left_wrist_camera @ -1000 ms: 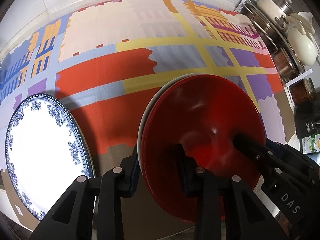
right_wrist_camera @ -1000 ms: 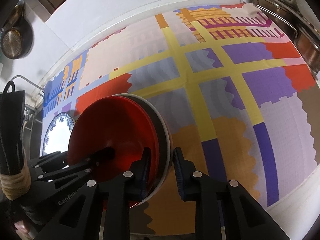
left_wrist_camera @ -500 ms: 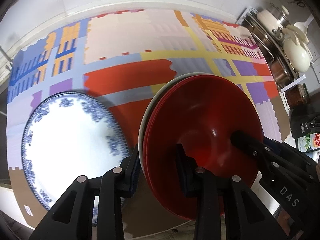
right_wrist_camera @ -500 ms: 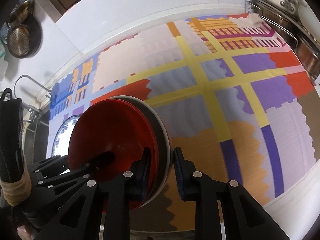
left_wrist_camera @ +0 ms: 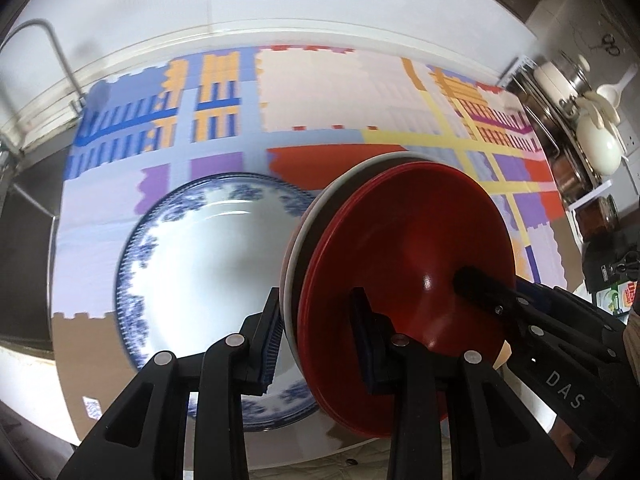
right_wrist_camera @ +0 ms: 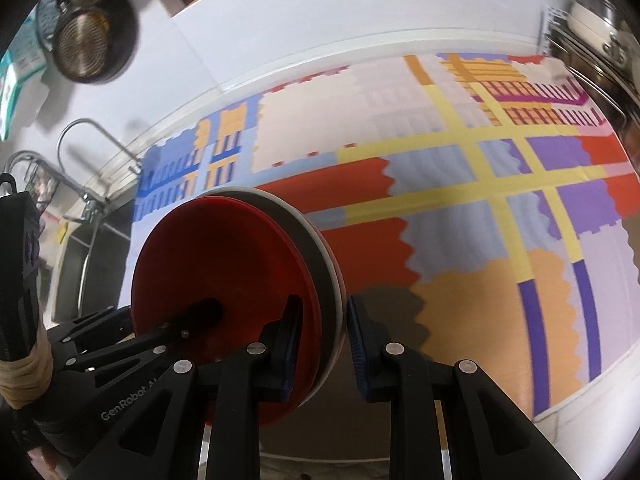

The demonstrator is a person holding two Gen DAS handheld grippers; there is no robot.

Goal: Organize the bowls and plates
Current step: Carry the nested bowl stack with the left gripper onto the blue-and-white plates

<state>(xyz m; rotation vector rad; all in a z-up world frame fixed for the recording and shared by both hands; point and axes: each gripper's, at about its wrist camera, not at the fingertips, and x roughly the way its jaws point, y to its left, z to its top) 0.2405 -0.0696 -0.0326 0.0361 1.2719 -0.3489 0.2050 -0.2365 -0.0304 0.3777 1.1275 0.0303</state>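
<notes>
Left wrist view: left tool (left_wrist_camera: 316,336) clamped on the rim of the red dish stack (left_wrist_camera: 404,280), held above the blue-patterned plate (left_wrist_camera: 208,276), overlapping its right edge. Right wrist view: right tool (right_wrist_camera: 320,344) clamped on the stack's opposite rim, plate hidden. Stacking onto the plate evidently remains.
</notes>
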